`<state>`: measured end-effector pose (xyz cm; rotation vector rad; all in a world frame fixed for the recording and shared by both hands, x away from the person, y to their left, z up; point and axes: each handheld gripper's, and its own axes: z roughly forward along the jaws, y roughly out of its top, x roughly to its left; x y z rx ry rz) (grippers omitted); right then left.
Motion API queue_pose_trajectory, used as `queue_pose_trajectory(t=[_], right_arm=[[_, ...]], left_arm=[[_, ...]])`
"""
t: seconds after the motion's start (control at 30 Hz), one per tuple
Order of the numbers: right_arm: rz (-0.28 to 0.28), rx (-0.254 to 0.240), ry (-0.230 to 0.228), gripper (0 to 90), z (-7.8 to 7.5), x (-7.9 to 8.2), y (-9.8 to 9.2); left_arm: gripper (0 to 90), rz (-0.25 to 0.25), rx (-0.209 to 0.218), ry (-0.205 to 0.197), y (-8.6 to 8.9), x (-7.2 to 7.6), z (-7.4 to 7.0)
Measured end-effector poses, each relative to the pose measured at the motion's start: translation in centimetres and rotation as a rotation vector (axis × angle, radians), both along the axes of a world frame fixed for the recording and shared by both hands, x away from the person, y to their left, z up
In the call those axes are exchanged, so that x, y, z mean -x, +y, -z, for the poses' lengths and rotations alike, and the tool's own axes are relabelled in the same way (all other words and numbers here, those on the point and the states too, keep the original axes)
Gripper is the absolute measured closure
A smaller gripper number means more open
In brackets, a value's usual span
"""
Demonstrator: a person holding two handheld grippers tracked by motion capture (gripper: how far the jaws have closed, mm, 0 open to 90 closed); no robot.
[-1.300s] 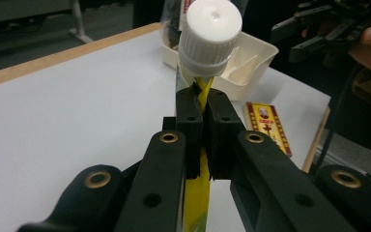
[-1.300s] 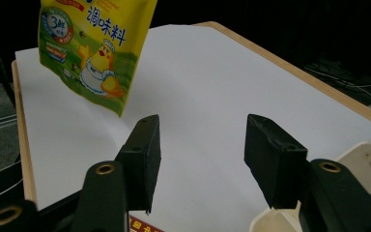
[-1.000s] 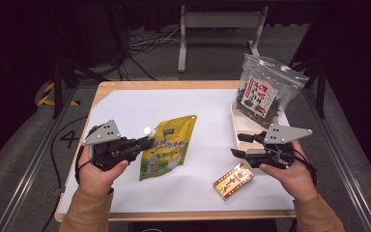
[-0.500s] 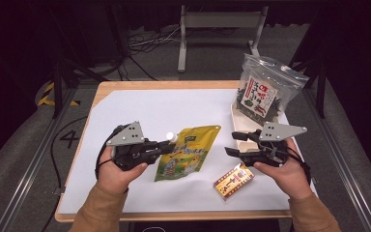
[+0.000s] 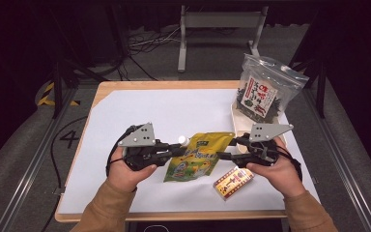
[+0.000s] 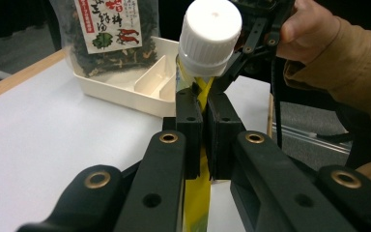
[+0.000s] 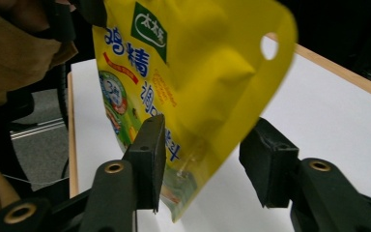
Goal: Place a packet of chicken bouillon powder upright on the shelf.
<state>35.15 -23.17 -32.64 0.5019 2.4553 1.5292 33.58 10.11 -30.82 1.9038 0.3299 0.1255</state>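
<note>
Yellow spouted pouch (image 5: pixel 195 157) is hanging from left tongs (image 5: pixel 178 152) clamped below its cap; right tongs (image 5: pixel 222 149), closing at three o'clock and not yet gripping, are risking a twisted, slipping handover.

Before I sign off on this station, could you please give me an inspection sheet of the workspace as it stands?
Surface: white sheet on a wooden-edged table.
Job's things: yellow spouted pouch with a white cap, held up off the sheet between the two grippers.
Clutter: small orange box lying near the front edge; bag of dark dried food standing in a cream divided tray.
Grippers: left gripper shut on the pouch just below the cap; right gripper has just been closing, with the pouch's bottom edge between its jaws, far pad not touching.
Cables: black leads on the floor.
Surroundings: dark room, metal stand behind the table.
</note>
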Motion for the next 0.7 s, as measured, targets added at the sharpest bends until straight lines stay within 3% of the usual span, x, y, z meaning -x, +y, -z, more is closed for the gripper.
queue_pose_trajectory(t=[0.2, 0.4, 0.7], right_arm=[[-0.046, 0.004, 0.019, 60.4, 0.5, -0.5, 0.9], [-0.055, 0.035, 0.014, 82.2, 0.4, -0.4, 1.2], [-0.015, 0.036, 0.044, 85.7, -1.1, 0.3, 1.1]], left_arm=[[85.7, 0.007, 0.018, -0.008, 0.2, 0.0, 0.1], [85.7, 0.003, 0.020, 0.002, 0.5, -0.1, 0.3], [85.5, -0.001, 0.053, -0.003, 0.8, -0.1, 0.2]])
